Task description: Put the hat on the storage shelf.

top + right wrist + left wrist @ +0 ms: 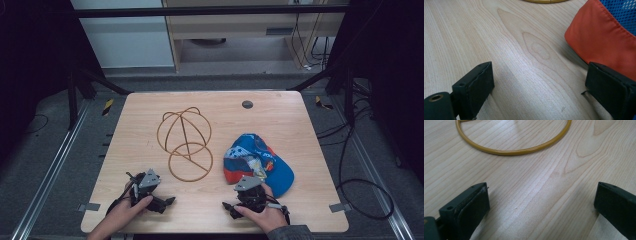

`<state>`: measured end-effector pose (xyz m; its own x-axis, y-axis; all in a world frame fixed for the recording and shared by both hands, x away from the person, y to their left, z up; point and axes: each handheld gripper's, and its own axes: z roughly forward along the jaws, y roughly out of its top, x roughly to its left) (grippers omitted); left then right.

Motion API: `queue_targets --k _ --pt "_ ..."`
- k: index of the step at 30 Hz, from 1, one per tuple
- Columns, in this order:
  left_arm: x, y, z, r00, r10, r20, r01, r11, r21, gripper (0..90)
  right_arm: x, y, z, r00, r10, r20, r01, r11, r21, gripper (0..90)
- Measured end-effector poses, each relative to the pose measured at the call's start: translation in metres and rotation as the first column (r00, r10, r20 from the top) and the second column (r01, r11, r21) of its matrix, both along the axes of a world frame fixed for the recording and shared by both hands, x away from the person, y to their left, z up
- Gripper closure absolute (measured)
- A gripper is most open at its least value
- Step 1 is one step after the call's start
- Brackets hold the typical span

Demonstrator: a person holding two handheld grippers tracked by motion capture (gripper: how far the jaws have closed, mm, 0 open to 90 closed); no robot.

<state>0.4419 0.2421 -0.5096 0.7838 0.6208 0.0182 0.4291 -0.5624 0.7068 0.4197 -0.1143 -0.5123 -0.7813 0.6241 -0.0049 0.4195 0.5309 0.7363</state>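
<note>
The blue and orange cap (257, 162) lies at the lower right of the tabletop (280, 115), just above the right gripper (252, 192) (fingers wide apart, holding nothing). The left gripper (150, 190) at lower left is spread wide too, below the yellow wire hat stand (185, 142).

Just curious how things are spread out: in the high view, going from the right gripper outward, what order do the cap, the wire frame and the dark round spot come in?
From the right gripper:
1. Cap, just beyond it.
2. Wire frame, mid-table, toward the left.
3. Dark round spot, near the table's far edge.
</note>
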Motion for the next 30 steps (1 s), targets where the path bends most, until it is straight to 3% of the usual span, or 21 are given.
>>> queue_targets --k 13,15,17,19,24,27,30 --pt "0.000 0.000 0.000 1.0000 -0.001 -0.001 0.001 1.0000 -0.001 0.0 0.001 -0.002 0.002 0.9997 -0.021 -0.011 0.021 0.9998 -0.006 10.4" --pt "0.000 0.000 0.000 1.0000 0.000 0.000 0.000 1.0000 0.000 0.0 0.000 -0.005 0.006 0.9987 -0.040 -0.033 0.041 0.9988 0.026 9.3" --pt "0.000 0.000 0.000 1.0000 -0.001 -0.001 0.001 1.0000 -0.001 0.0 0.000 -0.008 0.008 0.9986 -0.047 -0.024 0.048 0.9976 0.050 9.7" --pt "0.000 0.000 0.000 1.0000 0.000 0.000 0.000 1.0000 0.000 0.0 -0.004 -0.016 0.017 0.9966 -0.082 0.007 0.081 0.9944 0.068 9.5" --pt "0.000 0.000 0.000 1.0000 -0.002 0.001 0.002 1.0000 0.000 0.0 -0.010 -0.038 0.029 0.9908 -0.131 0.035 0.128 0.9898 0.062 10.1" --pt "0.000 0.000 0.000 1.0000 -0.001 0.000 0.001 1.0000 0.000 0.0 -0.011 -0.051 0.034 0.9868 -0.156 0.043 0.152 0.9848 0.084 10.4" --pt "0.000 0.000 0.000 1.0000 -0.001 0.000 0.001 1.0000 0.000 0.0 -0.009 -0.064 0.041 0.9783 -0.196 0.067 0.192 0.9790 0.069 10.4"
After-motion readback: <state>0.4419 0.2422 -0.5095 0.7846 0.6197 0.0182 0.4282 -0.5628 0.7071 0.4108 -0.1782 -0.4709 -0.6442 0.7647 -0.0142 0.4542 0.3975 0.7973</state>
